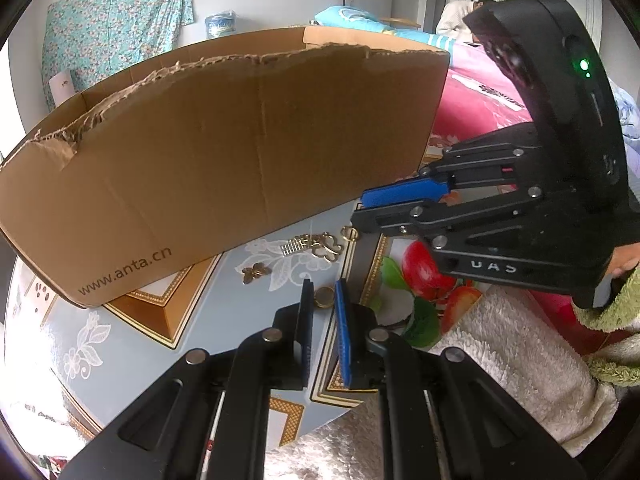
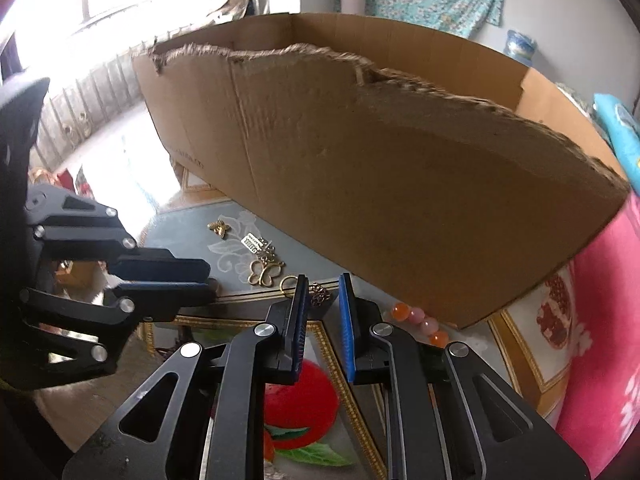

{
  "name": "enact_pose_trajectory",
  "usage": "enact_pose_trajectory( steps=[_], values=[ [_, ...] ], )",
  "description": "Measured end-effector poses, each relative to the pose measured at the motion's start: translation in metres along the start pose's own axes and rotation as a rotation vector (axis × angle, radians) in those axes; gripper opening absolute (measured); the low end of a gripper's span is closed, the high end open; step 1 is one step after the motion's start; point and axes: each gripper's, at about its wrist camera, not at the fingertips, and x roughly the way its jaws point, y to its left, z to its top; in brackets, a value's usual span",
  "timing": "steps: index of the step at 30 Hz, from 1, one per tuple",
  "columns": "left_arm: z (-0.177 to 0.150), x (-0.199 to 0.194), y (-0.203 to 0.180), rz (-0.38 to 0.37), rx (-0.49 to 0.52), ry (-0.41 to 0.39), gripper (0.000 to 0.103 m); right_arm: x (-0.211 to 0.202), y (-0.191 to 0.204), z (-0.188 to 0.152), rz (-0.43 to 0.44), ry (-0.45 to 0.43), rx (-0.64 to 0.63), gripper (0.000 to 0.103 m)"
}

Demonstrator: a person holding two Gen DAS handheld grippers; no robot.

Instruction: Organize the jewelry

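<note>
My left gripper [image 1: 324, 285] is shut on a gold ring [image 1: 324, 298] that fills the narrow gap between its blue pads, just above the patterned table [image 1: 224, 320]. My right gripper [image 2: 322, 281] stands open by a small gap, with a small brownish ornate piece [image 2: 321, 294] between its fingertips, short of the right pad. Loose on the table lie a gold butterfly [image 1: 329, 249], a tag pendant [image 1: 294, 246], a small flower piece [image 1: 256, 273] and a thin ring [image 1: 349, 234]. In the right wrist view the left gripper [image 2: 212, 281] comes in from the left.
A large torn cardboard box [image 1: 200, 140] stands open-topped right behind the jewelry. Orange and pink beads [image 2: 418, 320] lie by its near corner. A fuzzy green sleeve [image 1: 608, 308] and white fluffy fabric [image 1: 520, 360] sit at the right; pink bedding [image 1: 480, 92] lies beyond.
</note>
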Motion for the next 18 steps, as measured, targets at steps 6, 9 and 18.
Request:
enact_pose_trajectory(
  steps=[6, 9, 18],
  values=[
    [-0.002, 0.000, 0.000, -0.003, -0.008, -0.005, 0.010, 0.001, 0.000, 0.003, 0.032, 0.022, 0.009, 0.002],
    [-0.002, 0.000, 0.002, -0.005, -0.013, -0.010, 0.010, 0.002, -0.009, 0.005, 0.071, 0.021, 0.079, 0.000],
    [-0.004, -0.008, 0.007, -0.020, -0.026, -0.027, 0.009, -0.024, -0.031, 0.011, 0.146, -0.055, 0.237, 0.000]
  ],
)
